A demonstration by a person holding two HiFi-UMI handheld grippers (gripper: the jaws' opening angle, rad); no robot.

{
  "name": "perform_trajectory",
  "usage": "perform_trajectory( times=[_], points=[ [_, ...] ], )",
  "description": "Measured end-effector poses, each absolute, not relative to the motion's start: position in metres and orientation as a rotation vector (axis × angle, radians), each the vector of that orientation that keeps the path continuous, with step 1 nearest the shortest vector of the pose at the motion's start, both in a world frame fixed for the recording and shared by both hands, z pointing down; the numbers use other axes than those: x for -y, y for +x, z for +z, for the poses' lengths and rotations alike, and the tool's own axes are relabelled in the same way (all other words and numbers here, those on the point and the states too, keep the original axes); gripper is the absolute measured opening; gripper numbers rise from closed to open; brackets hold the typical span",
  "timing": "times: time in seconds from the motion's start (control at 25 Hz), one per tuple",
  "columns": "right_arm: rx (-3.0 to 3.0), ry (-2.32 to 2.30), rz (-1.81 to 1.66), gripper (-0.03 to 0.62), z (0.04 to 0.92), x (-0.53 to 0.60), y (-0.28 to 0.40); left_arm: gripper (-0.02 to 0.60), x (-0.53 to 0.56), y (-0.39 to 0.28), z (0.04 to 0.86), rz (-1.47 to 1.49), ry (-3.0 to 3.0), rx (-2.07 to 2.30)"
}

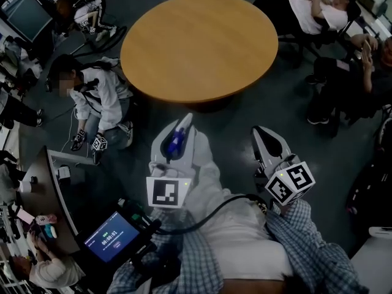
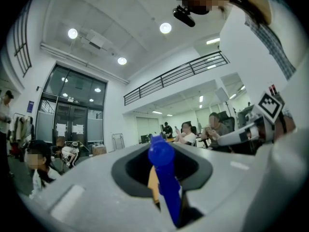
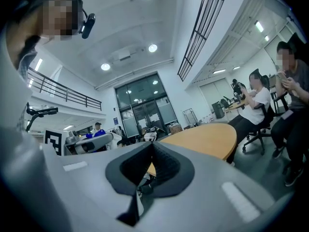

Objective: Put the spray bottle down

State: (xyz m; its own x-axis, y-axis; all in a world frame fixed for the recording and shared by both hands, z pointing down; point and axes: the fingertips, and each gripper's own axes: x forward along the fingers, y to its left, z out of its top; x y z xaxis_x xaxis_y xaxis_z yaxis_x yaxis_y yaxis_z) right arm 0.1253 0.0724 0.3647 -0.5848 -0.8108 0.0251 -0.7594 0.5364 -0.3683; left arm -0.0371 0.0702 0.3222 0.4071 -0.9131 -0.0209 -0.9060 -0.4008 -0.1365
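My left gripper is shut on a blue spray bottle, which shows as a blue strip between its grey jaws. In the left gripper view the bottle's blue rounded end sticks up out of the jaw gap. The gripper hovers over the dark floor, short of the round wooden table. My right gripper is beside it on the right. Its jaws meet at the tips with nothing between them. The table's edge lies just past them.
A person kneels on the floor left of the table. Other people sit on office chairs at the far right. A desk with a lit screen stands at the lower left. Cables lie on the floor.
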Motion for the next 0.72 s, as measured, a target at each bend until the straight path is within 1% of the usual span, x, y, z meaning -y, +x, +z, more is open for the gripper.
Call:
perform_trajectory(
  times=[0.36, 0.72],
  points=[
    [-2.609, -1.387, -0.522, 0.006, 0.376, 0.0, 0.122, 0.092, 0.007, -0.037, 0.331, -0.056, -2.565, -1.607],
    [-2.613, -1.41, -0.552, 0.006, 0.374, 0.112, 0.089, 0.092, 0.117, -0.067, 0.333, -0.078, -2.601, -1.529]
  ],
)
